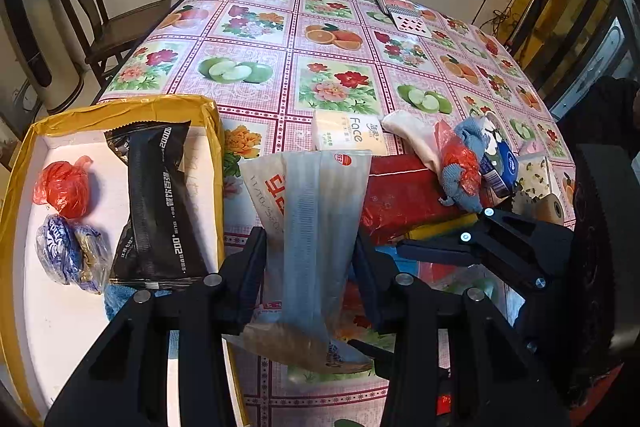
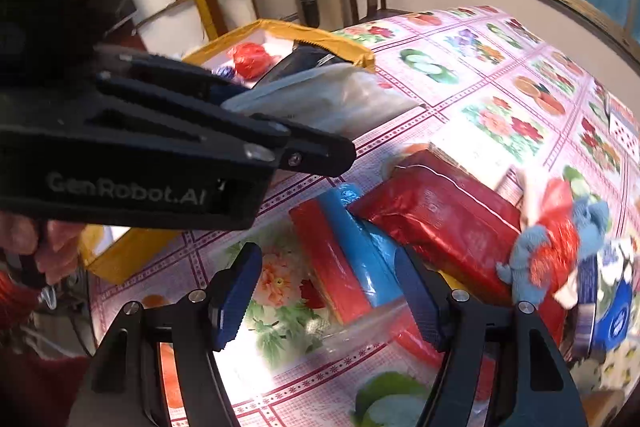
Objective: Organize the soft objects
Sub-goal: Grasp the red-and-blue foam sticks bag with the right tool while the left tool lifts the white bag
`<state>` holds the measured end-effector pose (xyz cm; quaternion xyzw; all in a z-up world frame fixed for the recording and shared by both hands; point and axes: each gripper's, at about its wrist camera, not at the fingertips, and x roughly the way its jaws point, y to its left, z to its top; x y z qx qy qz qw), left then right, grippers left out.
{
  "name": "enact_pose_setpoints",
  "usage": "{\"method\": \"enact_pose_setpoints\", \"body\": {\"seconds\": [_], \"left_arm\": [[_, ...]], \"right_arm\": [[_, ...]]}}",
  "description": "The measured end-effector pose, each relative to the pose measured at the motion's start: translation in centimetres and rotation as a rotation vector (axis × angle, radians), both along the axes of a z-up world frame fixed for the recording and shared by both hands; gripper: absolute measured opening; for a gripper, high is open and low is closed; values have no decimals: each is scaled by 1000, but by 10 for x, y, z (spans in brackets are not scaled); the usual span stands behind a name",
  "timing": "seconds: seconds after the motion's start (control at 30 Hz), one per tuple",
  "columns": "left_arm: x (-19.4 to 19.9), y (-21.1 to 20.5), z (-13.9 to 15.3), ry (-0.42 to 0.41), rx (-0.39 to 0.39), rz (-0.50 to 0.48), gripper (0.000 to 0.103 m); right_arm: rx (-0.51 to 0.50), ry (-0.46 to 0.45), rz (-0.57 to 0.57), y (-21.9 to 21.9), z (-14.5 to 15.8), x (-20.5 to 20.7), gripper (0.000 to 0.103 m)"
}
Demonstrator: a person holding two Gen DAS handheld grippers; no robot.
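Gripping a translucent packet (image 1: 316, 227), the left gripper (image 1: 310, 267) reads "GenRobot.AI"; the right gripper (image 2: 328, 291) gapes over a red-and-blue pack (image 2: 348, 259).

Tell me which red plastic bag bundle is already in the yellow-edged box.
The plain red bag bundle by the box's left wall, beside the black packet. The other red bag sits wrapped around blue cloth on the table pile.
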<state>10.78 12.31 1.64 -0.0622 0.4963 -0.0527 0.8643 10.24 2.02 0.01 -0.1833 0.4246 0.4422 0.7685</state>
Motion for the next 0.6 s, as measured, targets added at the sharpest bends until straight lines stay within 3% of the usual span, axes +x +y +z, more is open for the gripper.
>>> {"method": "enact_pose_setpoints", "body": {"seconds": [0.2, 0.27, 0.5, 0.6], "left_arm": [[-3, 5, 0, 6, -6, 8, 41], [-4, 10, -1, 10, -13, 20, 41], [-11, 16, -3, 14, -40, 32, 41], [-17, 17, -1, 10, -61, 32, 41]], "right_arm": [[-84, -7, 6, 16, -12, 8, 69], [-77, 24, -2, 18, -16, 7, 52], [-57, 50, -21, 14, -22, -18, 51], [-2, 69, -53, 4, -21, -30, 49]]}}
